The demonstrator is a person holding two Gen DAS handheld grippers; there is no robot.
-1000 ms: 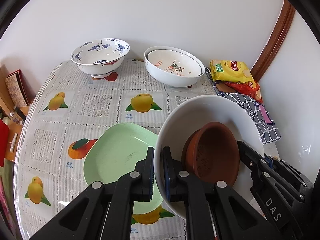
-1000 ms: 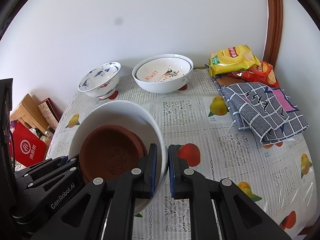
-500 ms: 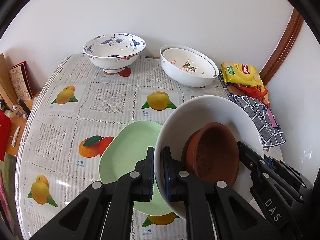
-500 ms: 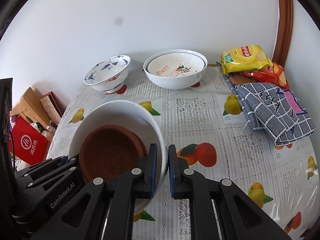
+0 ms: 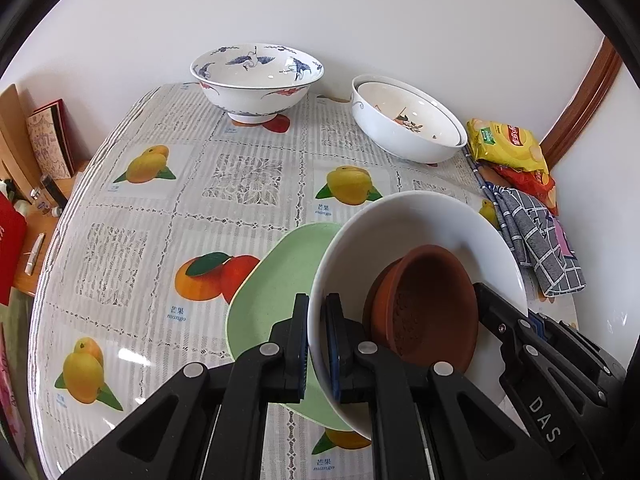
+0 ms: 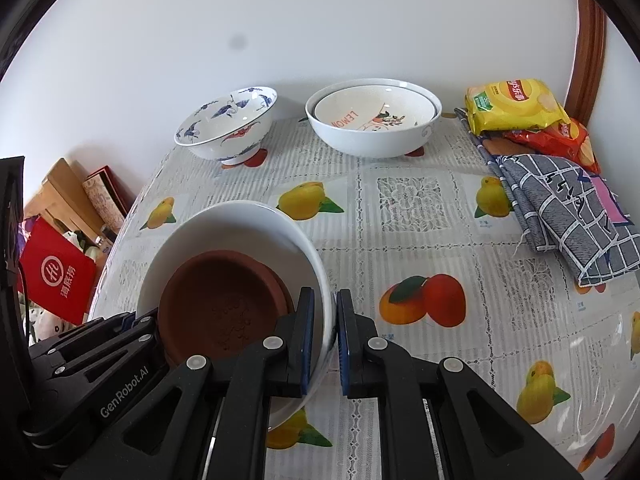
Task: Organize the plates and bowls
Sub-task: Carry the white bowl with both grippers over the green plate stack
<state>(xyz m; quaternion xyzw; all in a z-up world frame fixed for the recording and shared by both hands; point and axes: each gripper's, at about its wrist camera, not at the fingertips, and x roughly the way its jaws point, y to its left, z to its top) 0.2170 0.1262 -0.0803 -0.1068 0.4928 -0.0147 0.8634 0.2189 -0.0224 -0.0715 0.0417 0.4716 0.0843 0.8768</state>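
A plain white bowl [image 5: 420,224] [image 6: 224,228] hangs above the table, carried between both grippers, with brown clay dishes [image 5: 432,304] [image 6: 224,304] stacked inside it. My left gripper [image 5: 318,344] is shut on the bowl's left rim. On the opposite rim my right gripper [image 6: 322,340] is shut too. Under the bowl's left side a light green plate [image 5: 272,288] lies on the tablecloth. At the back stand a blue-patterned bowl [image 5: 256,76] [image 6: 228,124] and two nested white bowls [image 5: 404,124] [image 6: 374,120].
Snack bags [image 5: 508,148] [image 6: 516,108] and a folded grey checked cloth [image 5: 532,236] [image 6: 560,208] lie along the right edge by the wall. Boxes and a red bag [image 6: 56,272] sit beyond the table's left edge. The fruit-print tablecloth [image 5: 160,216] covers the table.
Both grippers have carried the white bowl forward and a little lower over the table. The back bowls look nearer, and more of the green plate is covered by the bowl.
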